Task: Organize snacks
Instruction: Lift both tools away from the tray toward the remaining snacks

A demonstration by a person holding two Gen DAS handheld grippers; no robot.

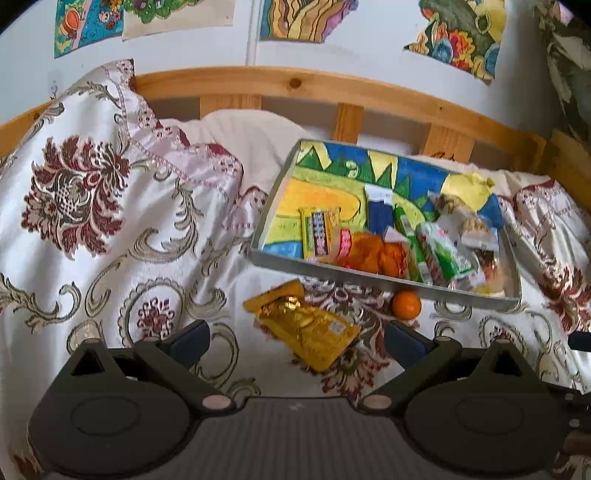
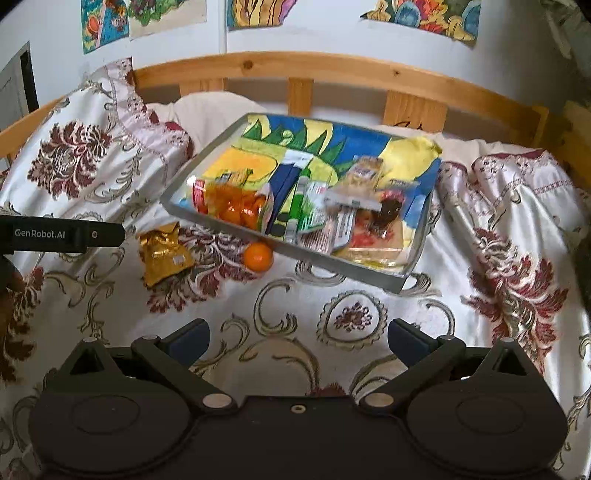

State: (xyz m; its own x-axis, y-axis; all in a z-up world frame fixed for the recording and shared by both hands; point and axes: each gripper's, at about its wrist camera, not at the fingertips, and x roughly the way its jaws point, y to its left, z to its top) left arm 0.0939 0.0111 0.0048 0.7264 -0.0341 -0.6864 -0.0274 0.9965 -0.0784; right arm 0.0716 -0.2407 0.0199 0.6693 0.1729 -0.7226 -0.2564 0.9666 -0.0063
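**Both tools open over the bed, two snacks outside the tray**

Nearest, the left tool (image 1: 297, 341) has its fingers spread wide with nothing between them, poised over the patterned bedspread (image 1: 110, 258). The right tool (image 2: 299, 339) is likewise spread and empty, above bare cloth.

Just beyond the left tool's fingers lies a gold snack packet (image 1: 306, 330), flat on the bedspread and angled from far left to near right. To its right, a small orange (image 1: 406, 303) rests on the cloth, just beside the near wall of the tray (image 1: 369, 277); whether it touches the wall cannot be told.

Farther on, the grey tray sits tilted on the bed, lined with a brightly painted sheet. Snacks crowd its near right part: a yellow packet (image 1: 317, 232), an orange bag (image 1: 373, 254), a blue carton (image 1: 380, 212), green-and-white packets (image 1: 443, 254) and blurred wrappers at the right corner.

Farthest stand a wooden bed rail (image 1: 295, 86) and a white wall hung with coloured drawings (image 1: 306, 18).
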